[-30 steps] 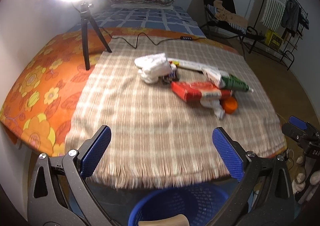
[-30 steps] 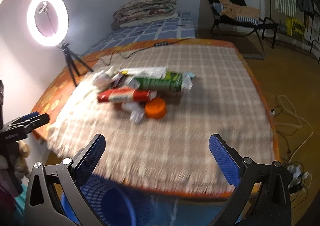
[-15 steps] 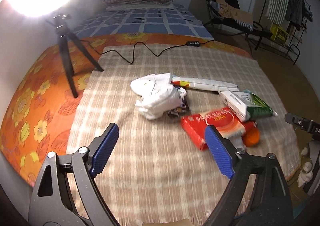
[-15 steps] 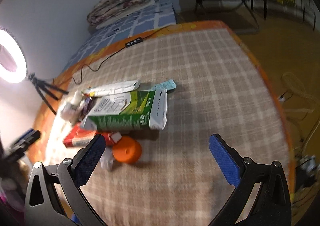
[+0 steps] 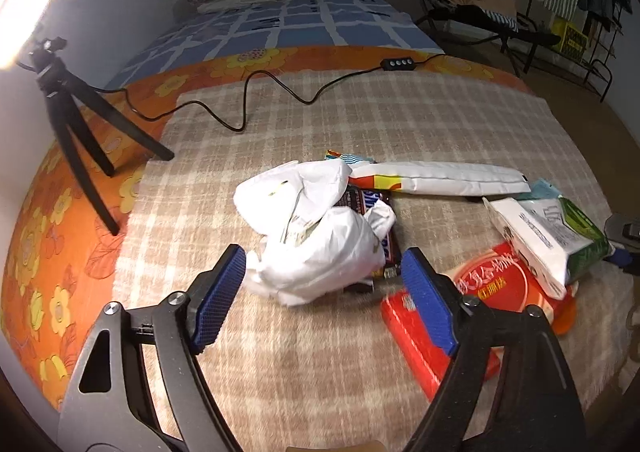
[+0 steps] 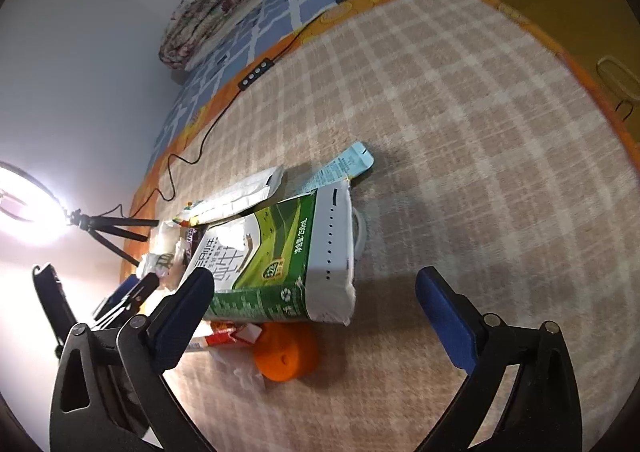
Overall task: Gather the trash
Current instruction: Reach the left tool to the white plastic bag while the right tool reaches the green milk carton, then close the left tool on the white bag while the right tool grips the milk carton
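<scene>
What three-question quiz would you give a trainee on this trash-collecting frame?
1. True or false: the left gripper has already clamped the crumpled white bag.
2. Which item lies on top of the red packet? A) green and white carton B) orange cap C) tripod
3. Fill in: the right gripper is ____, holding nothing.

Key
1. False; its fingers stand apart on either side of the bag.
2. A
3. open
</scene>
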Motion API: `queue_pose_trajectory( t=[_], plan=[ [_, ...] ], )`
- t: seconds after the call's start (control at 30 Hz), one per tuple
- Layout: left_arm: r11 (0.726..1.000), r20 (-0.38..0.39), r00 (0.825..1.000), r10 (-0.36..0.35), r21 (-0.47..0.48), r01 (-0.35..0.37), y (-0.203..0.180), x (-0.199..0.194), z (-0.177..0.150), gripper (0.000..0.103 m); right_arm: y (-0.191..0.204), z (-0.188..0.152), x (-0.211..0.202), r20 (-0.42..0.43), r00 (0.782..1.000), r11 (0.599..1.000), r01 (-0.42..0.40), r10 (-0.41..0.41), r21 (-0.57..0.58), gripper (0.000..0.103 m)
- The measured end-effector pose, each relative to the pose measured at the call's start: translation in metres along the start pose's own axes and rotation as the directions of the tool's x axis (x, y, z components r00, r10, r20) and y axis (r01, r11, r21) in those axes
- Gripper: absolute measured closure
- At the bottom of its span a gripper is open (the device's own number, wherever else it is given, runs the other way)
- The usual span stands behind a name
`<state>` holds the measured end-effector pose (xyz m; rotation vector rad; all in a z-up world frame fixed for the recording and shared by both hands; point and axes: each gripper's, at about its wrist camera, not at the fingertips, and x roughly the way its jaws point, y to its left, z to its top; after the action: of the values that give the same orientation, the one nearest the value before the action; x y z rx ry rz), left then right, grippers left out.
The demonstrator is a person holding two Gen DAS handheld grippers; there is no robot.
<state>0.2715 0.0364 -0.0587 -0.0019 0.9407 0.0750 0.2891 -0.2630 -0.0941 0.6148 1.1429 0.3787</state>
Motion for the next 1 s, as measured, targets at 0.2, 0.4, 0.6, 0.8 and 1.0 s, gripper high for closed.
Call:
queue_pose_trajectory(
  t=[0.2, 0.4, 0.6, 0.8, 1.0],
  plan=[
    [0.999, -0.020, 0.999, -0.045, -0.032, 0.044, 0.007, 0.015, 0.006, 0.038, 0.002, 0.000, 0.009, -0.030, 0.998, 0.998, -0.053, 0.054, 0.035, 0.012],
    [0.994, -0.014, 0.995, -0.096, -0.053, 0.095, 0.015, 0.013, 0.008, 0.063, 0.002, 0.000, 0.012, -0.047, 0.995, 0.994, -0.082, 0.085, 0.066, 0.033],
    [0.991, -0.009, 0.993, -0.118, -0.057, 0.118, 0.020, 0.004, 0.004, 0.067, 0.007, -0.001, 0.008, -0.045, 0.992, 0.991, -0.118, 0.120, 0.056, 0.060],
    [0.984, 0.002, 0.988, -0.154, -0.089, 0.154, 0.032, -0.011, 0.002, 0.100, 0.023, -0.002, -0.008, 0.006, 0.990, 0.990, -0.143, 0.143, -0.009, 0.073],
    [0.984, 0.028, 0.989, -0.148, -0.099, 0.150, 0.043, -0.028, -0.003, 0.101, 0.045, -0.005, -0.026, 0.064, 0.988, 0.985, -0.131, 0.139, -0.114, 0.078]
  ],
)
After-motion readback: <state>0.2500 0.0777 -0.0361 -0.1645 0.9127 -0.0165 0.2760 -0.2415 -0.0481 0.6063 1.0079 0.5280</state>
